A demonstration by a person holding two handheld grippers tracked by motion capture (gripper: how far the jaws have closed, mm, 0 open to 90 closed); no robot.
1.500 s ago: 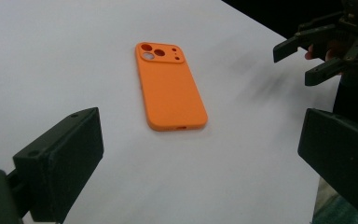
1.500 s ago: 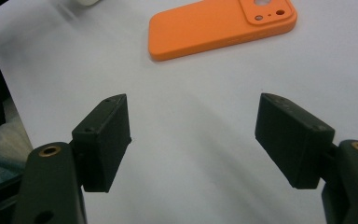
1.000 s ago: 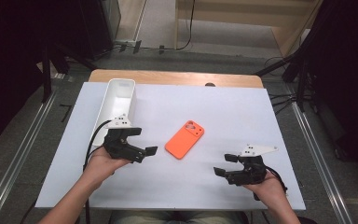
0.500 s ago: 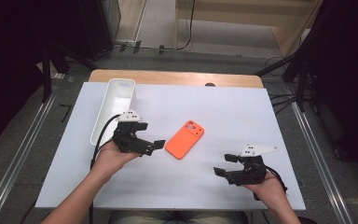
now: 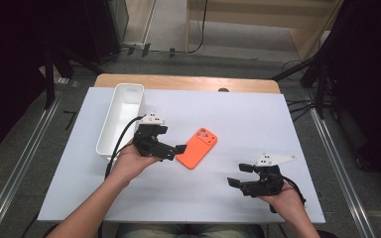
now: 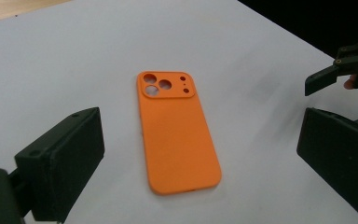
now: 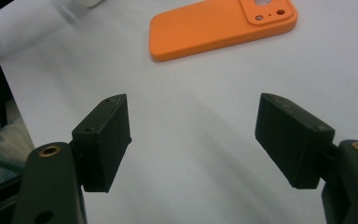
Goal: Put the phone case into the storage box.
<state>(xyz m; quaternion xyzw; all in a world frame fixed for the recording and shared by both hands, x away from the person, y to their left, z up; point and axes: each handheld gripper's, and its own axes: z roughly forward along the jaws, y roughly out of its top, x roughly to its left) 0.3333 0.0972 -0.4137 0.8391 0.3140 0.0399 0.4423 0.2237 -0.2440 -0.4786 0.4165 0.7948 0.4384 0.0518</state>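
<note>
The left gripper – jaws wide, just closing a little, nothing between – sits at the case's nine o'clock; the right gripper gapes empty at five.

White table top, rectangular, laid over a wooden board whose edge shows along the far side. On the table top, near its far left corner: a long white bin, open upward, running lengthwise along the left edge. Beyond the table top's far edge: grey floor, black cables trailing across it. Left and right of the table top: metal rails on the floor. Far right of it: black stand legs.
</note>
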